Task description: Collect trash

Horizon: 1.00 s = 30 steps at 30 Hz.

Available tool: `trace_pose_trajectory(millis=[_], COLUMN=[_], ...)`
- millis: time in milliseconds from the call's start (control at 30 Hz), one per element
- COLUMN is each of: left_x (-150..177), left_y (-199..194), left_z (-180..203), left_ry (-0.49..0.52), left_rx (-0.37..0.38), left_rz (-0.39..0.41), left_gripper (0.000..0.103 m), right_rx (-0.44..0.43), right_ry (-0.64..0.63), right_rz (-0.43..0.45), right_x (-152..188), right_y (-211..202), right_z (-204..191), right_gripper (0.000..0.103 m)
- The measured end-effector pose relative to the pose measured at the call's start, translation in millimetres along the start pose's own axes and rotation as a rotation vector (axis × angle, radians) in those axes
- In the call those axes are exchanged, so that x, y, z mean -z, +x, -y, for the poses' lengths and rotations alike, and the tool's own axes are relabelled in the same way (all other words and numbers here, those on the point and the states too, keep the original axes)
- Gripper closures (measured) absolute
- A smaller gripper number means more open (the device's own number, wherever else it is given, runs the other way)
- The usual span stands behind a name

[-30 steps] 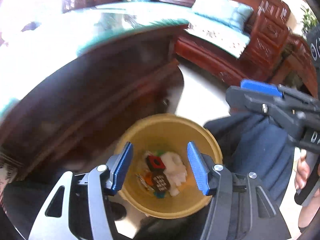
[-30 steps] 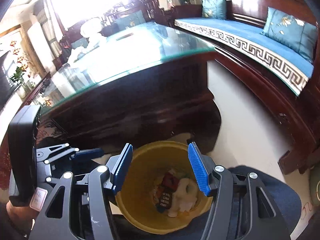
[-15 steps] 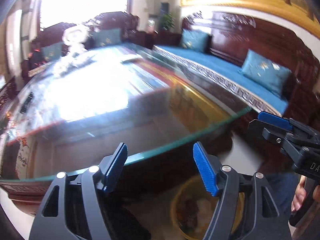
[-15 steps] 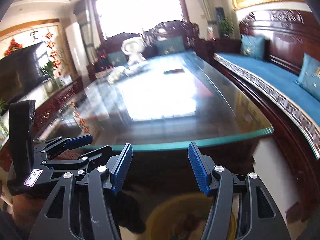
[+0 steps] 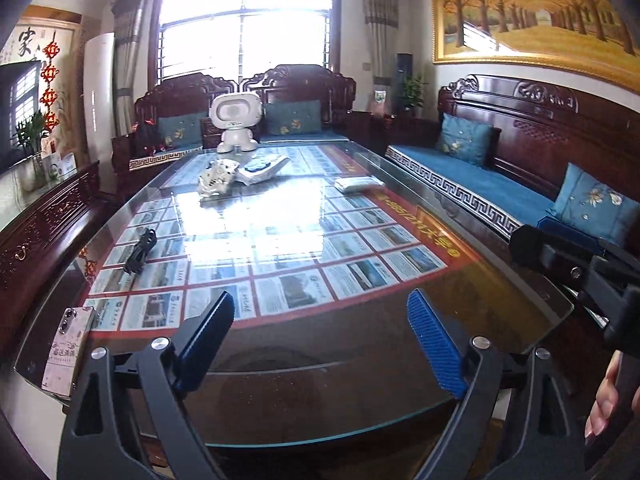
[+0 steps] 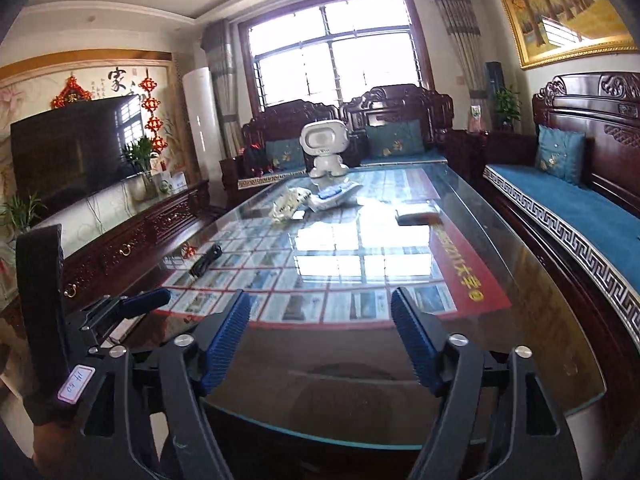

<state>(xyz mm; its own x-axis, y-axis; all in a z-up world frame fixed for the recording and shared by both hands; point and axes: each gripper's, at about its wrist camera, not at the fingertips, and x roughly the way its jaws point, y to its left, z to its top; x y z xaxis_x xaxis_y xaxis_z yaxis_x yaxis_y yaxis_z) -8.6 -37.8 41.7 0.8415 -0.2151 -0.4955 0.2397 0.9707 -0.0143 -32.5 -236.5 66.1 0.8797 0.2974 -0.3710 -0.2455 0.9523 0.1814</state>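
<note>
Hovering over one glass table (image 5: pixel 360 340), two claws, left claw (image 5: pixel 320 344) and right claw (image 6: pixel 320 344), have just spread wide, empty.

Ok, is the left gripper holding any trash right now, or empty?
Empty and open: the left gripper has just been opening, with only the glass table visible between its fingers.

left gripper (image 5: pixel 320 340): black frame, silver screws, ribbed blue pads | right gripper (image 6: pixel 320 336): same build | white handwritten label (image 6: pixel 76 383) on left gripper's body
</note>
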Motion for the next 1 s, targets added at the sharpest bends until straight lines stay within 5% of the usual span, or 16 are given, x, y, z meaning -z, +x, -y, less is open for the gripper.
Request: trace_pose_trajectory(millis=[100, 533, 1000], left_x=[-8, -43, -38], left_y=[5, 27, 85], left_z=[-12, -40, -62], left_ry=[-0.007, -0.03, -0.073], left_rx=[-0.024, -0.101, -0.202], left_rz=[0.014, 0.057, -0.026], left_gripper=[0.006, 0.004, 0.004], right_rx=[-0.004, 0.048, 0.13], right_ry=[-0.025, -0.028, 0.028], right_rz=[0.014, 0.061, -0.05], right_x=[-11, -29, -2], right_y=[10, 50, 107], right_z=[-7, -3, 30], right_gripper=[0.024, 0.008, 0.008])
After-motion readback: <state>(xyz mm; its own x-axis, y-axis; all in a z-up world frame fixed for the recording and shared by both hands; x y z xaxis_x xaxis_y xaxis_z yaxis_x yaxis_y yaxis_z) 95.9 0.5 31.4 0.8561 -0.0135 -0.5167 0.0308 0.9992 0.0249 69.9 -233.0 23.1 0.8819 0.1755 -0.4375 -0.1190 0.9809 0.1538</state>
